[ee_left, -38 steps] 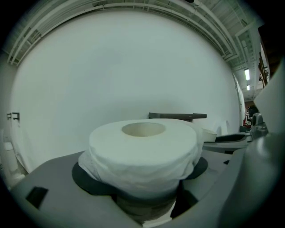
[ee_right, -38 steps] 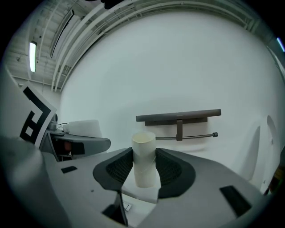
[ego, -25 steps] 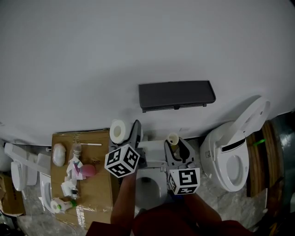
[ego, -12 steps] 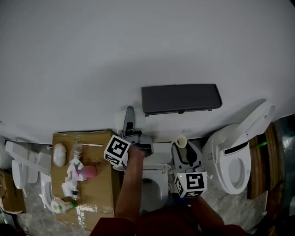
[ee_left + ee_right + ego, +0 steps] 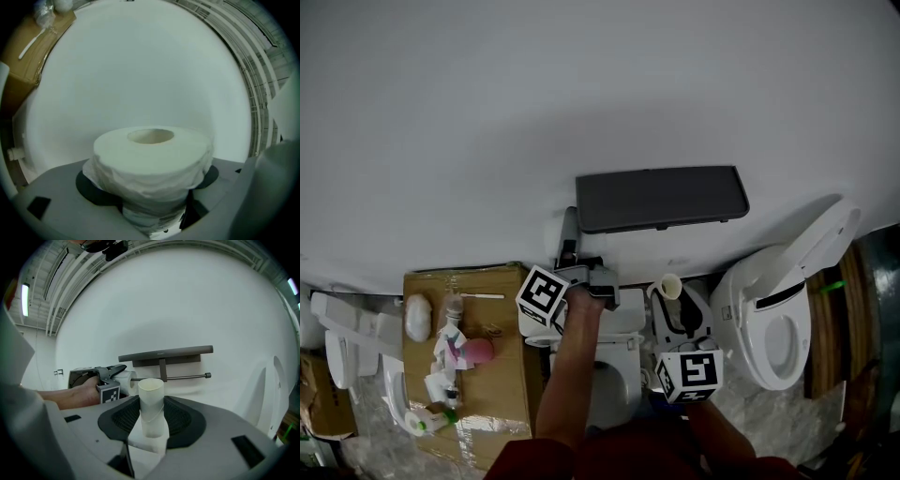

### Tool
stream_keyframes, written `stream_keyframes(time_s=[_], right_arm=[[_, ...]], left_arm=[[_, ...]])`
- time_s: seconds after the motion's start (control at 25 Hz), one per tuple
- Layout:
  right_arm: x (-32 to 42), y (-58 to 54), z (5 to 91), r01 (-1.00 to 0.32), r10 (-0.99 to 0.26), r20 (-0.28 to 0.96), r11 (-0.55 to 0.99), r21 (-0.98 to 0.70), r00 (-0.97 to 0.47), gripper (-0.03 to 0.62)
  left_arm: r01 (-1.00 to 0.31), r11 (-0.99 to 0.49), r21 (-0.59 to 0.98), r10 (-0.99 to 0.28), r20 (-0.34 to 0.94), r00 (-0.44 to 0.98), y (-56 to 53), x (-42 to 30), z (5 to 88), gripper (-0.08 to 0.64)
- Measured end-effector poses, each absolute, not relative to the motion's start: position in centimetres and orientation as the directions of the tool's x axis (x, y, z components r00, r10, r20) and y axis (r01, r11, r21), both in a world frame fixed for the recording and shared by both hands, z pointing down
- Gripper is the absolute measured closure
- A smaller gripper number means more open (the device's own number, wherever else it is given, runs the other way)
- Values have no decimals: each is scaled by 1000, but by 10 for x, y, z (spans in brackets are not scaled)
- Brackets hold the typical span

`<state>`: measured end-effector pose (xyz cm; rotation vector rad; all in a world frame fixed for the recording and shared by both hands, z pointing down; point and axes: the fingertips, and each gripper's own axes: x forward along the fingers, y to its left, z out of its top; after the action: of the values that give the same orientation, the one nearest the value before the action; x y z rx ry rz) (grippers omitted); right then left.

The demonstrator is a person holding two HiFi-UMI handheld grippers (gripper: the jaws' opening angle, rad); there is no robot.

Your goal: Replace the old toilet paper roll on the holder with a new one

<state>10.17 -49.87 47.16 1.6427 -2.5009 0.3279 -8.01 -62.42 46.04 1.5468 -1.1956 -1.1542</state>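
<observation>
A full white toilet paper roll [image 5: 151, 157] stands between the jaws of my left gripper [image 5: 152, 201], which is shut on it. In the right gripper view, that left gripper [image 5: 110, 375] holds the roll [image 5: 125, 380] at the left end of the holder's thin rod [image 5: 187, 377], under the dark holder shelf [image 5: 166, 354]. In the head view the left gripper [image 5: 567, 242] sits just below the left end of the shelf [image 5: 661, 197]. My right gripper [image 5: 152, 437] is shut on an empty cardboard tube [image 5: 151, 399], held upright. It hangs lower right [image 5: 673, 302] with the tube [image 5: 671, 286].
A white toilet with its lid up [image 5: 783, 314] stands at the right. Another white toilet [image 5: 614, 370] is right below my arms. A cardboard box [image 5: 492, 394] at the left carries small items. White fixtures [image 5: 342, 342] lie at the far left.
The left gripper has rolled over and moved right and up with the roll, from beside the box to the holder's left end. The right gripper has barely shifted.
</observation>
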Motion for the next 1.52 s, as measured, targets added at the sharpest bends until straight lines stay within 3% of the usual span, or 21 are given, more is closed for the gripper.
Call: stream_keyframes(time_s=[0.56, 0.96, 1.24, 1.52], right_arm=[[153, -500, 487, -943, -912, 249, 297, -149, -327, 423], [157, -497, 486, -945, -917, 237, 293, -143, -321, 423], [153, -493, 478, -946, -920, 227, 294, -137, -319, 423], [151, -479, 467, -946, -925, 208, 296, -132, -318, 423]], left_arm=[[-56, -207, 977, -958, -191, 216, -642, 25, 475, 120], [-39, -251, 967, -955, -241, 175, -638, 23, 465, 114], [32, -282, 959, -945, -284, 164, -623, 20, 465, 29], [50, -251, 967, -949, -256, 185, -593, 25, 476, 21]])
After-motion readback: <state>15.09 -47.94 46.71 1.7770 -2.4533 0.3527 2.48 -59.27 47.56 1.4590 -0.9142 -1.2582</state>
